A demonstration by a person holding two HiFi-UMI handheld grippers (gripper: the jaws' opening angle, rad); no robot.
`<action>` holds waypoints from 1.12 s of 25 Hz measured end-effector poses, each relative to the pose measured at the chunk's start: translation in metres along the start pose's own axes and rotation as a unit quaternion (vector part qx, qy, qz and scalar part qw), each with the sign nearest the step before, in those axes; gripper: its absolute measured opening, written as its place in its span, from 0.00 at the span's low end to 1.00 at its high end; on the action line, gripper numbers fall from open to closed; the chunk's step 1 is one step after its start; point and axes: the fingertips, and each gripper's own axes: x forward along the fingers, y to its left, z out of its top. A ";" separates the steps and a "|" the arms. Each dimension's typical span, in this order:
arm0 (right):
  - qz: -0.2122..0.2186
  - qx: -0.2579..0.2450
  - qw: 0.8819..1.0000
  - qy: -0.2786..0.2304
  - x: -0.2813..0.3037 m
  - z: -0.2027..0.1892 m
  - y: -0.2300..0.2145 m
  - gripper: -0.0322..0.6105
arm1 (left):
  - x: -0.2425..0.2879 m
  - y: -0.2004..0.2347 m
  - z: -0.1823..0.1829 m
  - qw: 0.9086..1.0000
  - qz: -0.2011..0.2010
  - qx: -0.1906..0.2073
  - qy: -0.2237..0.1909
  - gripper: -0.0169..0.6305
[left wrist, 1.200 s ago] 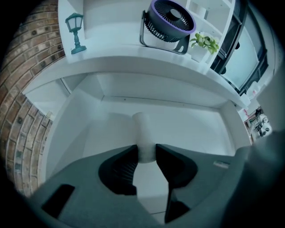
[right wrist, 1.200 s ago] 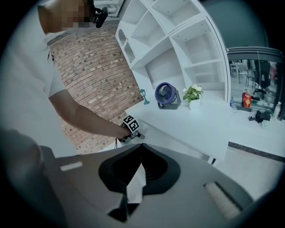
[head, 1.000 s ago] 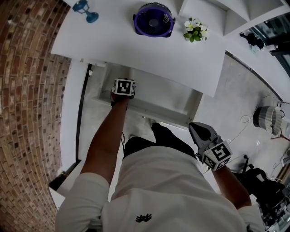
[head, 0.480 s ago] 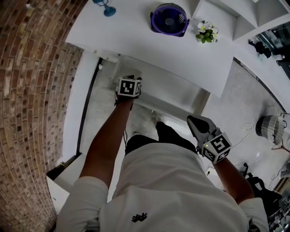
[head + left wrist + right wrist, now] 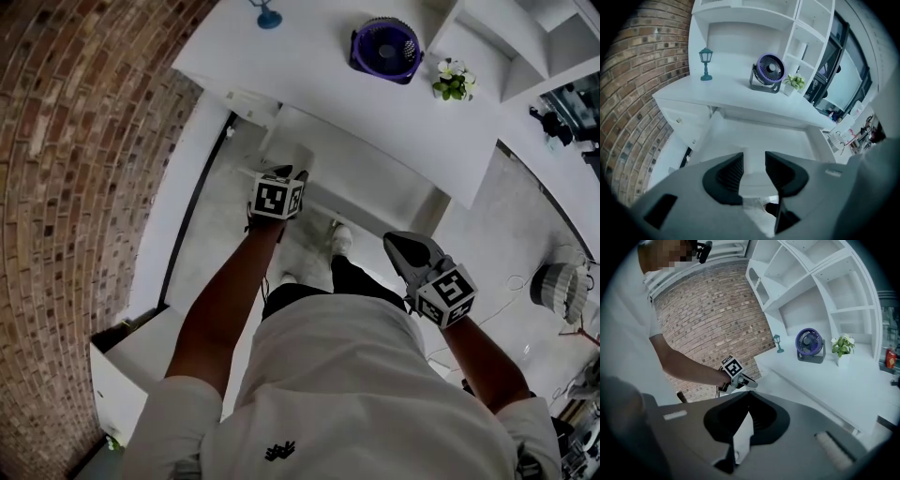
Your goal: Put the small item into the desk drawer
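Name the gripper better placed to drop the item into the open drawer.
Left. The left gripper sits right over the open drawer with a small white item apparently between its jaws. The right gripper hangs back by the person's side, jaws shut, away from the desk.

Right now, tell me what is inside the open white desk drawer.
The open white desk drawer shows only a bare white floor. The left gripper, jaws around a small white block, covers its near middle; the white desktop hides the back.
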 end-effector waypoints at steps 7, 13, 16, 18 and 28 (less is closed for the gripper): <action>0.019 -0.026 0.999 -0.005 0.024 0.010 0.038 0.07 | -0.050 0.006 -0.017 0.999 -0.009 -0.012 -0.032 0.26; 0.025 -0.041 0.999 -0.006 0.039 0.009 0.076 0.07 | -0.100 0.011 -0.032 0.998 -0.020 -0.008 -0.064 0.26; 0.025 -0.049 0.998 -0.006 0.046 0.006 0.094 0.07 | -0.126 0.011 -0.042 0.996 -0.027 -0.004 -0.082 0.26; 0.025 -0.055 0.998 -0.007 0.051 0.005 0.108 0.07 | -0.144 0.011 -0.049 0.995 -0.034 0.001 -0.094 0.26; 0.014 -0.081 0.997 -0.012 0.063 -0.006 0.184 0.07 | -0.245 0.010 -0.104 0.987 -0.068 0.022 -0.145 0.23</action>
